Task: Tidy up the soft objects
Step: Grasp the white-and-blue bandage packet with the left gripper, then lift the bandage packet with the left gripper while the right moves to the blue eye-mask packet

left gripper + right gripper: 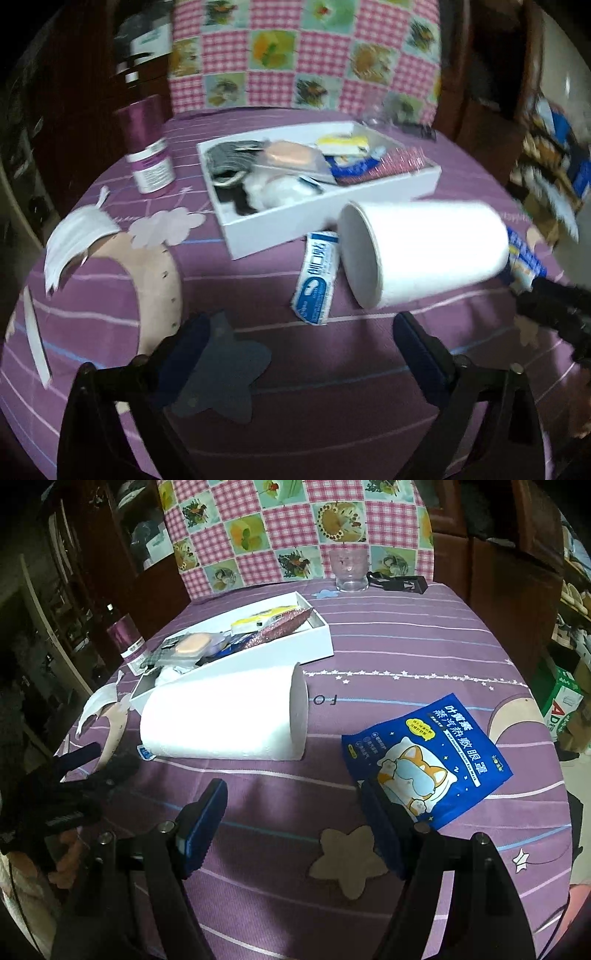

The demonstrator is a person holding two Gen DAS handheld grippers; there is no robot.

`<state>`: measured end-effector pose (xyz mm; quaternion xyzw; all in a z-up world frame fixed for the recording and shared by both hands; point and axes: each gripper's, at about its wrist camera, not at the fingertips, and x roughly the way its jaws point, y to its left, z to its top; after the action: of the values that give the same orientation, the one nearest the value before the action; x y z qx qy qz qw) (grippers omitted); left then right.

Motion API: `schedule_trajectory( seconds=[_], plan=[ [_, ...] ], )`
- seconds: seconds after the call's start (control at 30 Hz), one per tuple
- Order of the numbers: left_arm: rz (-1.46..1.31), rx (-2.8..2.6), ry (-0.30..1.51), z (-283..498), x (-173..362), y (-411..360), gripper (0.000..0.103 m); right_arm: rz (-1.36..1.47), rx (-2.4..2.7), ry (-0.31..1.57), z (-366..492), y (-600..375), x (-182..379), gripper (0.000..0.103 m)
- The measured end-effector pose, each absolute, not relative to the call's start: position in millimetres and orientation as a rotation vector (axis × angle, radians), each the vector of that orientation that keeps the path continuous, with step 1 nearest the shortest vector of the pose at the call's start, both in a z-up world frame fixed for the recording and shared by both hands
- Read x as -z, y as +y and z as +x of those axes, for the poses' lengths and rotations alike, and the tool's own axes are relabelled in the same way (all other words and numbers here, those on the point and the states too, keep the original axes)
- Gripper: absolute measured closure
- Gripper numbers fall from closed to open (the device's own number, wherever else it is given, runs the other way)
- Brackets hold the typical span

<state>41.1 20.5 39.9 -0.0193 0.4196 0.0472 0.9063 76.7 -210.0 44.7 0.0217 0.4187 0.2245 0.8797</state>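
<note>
Down low, my left gripper is spread wide over the purple tablecloth with nothing between its fingers; my right gripper is wide too and holds nothing, its right finger just beside the near corner of the blue eye-mask packet. That packet lies flat and whole only in the right view; the left view catches just an edge of it behind the paper roll. The roll lies on its side, close against the near wall of the white box. Only the left view shows the small blue-and-white sachet beside the roll's open end, plus a white face mask farther left. The box holds 1 grey folded cloth, a peach sponge in clear wrap, white cotton, a yellow-and-white packet, a blue packet and a pink glittery pouch. Left of the box stands a purple bottle. Far back, only the right view shows a clear glass near the chequered cushion.
</note>
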Motion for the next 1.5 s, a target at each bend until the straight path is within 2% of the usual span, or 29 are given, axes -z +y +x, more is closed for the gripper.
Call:
schedule_trajectory(
  seconds=[0.07, 0.23, 0.43, 0.53, 0.6, 0.7, 0.97, 1.07, 1.2, 1.5],
  plan=[
    [0.008, -0.111, 0.878, 48.6, -37.6, 16.1, 0.02, 0.059, -0.474, 0.877, 77.5, -211.5, -44.6, 0.028],
    [0.079, -0.109, 0.901, 58.5, -30.6, 10.7, 0.023, 0.089, -0.485, 0.886, 78.1, -214.9, -44.8, 0.028],
    [0.049, -0.136, 0.919, 71.1, -23.1, 21.3, 0.037, 0.11, -0.493, 0.893, 78.1, -217.3, -44.9, 0.028],
    [-0.016, -0.096, 0.921, 73.2, -22.2, 27.2, 0.054, 0.121, -0.492, 0.89, 78.0, -219.6, -46.3, 0.028],
    [-0.016, -0.089, 0.917, 72.3, -22.4, 25.5, 0.07, 0.126, -0.491, 0.887, 77.9, -221.1, -47.3, 0.028],
    [-0.009, -0.09, 0.913, 70.9, -22.7, 23.5, 0.083, 0.131, -0.482, 0.888, 78.2, -223.1, -46.8, 0.028],
    [-0.04, -0.145, 0.908, 60.0, -23.6, 32.0, 0.088, 0.173, -0.468, 0.897, 82.0, -232.2, -45.9, 0.028],
    [-0.048, -0.153, 0.889, 52.9, -26.8, 33.7, 0.097, 0.178, -0.475, 0.887, 80.9, -233.5, -48.1, 0.028],
    [-0.085, -0.173, 0.876, 46.6, -30.8, 40.3, 0.101, 0.176, -0.476, 0.882, 80.0, -232.8, -49.4, 0.028],
    [-0.067, -0.159, 0.805, 34.1, -44.2, 32.0, 0.102, 0.188, -0.481, 0.863, 78.5, -235.2, -54.9, 0.028]
  ],
)
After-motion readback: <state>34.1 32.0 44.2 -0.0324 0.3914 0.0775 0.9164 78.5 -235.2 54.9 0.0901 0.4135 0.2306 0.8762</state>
